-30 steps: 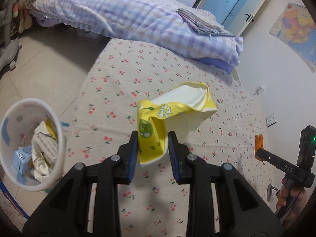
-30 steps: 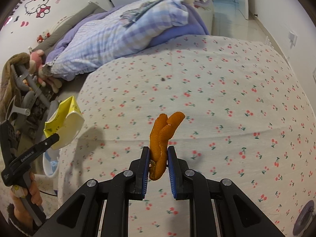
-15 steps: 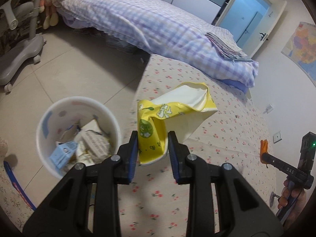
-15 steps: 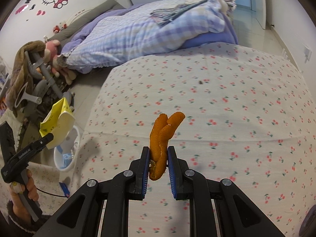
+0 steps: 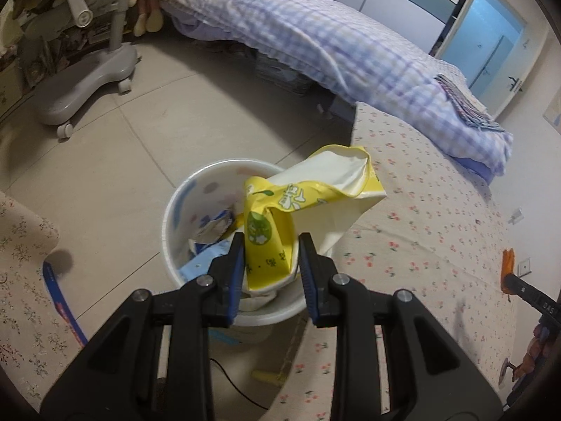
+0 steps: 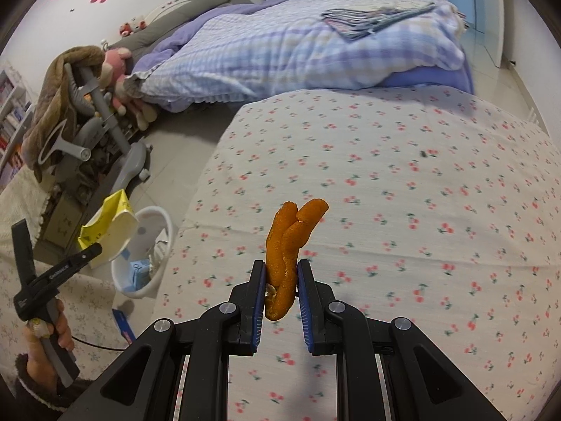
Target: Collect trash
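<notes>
Two claws, each clenched on trash. The left claw (image 5: 270, 259) pinches a yellow bag (image 5: 280, 217) right above the white bin (image 5: 175, 210) on the floor, off the bed's (image 6: 385, 182) left edge. The right claw (image 6: 279, 293) grips an orange peel (image 6: 289, 249) above the bed's near edge. Beyond lies a checked quilt (image 6: 280, 52).
</notes>
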`<move>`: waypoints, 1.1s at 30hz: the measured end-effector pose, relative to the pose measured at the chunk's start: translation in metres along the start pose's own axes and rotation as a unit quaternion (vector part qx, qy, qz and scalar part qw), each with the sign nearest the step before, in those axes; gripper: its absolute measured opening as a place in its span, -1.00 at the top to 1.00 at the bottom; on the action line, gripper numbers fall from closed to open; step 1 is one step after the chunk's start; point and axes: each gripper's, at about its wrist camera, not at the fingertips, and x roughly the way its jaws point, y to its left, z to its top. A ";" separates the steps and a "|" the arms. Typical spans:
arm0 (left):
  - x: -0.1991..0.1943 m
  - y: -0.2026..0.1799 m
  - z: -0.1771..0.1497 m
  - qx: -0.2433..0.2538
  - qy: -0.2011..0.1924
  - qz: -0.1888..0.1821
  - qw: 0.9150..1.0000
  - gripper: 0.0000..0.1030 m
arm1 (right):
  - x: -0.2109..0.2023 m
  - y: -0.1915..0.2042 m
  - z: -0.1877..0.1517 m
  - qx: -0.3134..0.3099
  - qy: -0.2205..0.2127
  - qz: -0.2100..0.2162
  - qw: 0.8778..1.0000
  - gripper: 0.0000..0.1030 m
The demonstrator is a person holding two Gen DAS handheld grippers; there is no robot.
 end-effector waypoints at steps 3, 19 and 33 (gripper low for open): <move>0.005 0.009 0.000 -0.005 0.005 0.011 1.000 0.38 | 0.005 0.013 0.000 -0.007 0.004 0.004 1.000 0.64; 0.000 0.039 -0.009 0.009 0.041 0.084 0.996 -0.79 | 0.033 0.084 0.004 -0.055 0.022 0.026 0.998 0.64; -0.020 0.076 -0.010 -0.032 0.041 0.120 0.991 -0.82 | 0.102 0.176 0.001 -0.105 0.067 0.069 0.990 0.64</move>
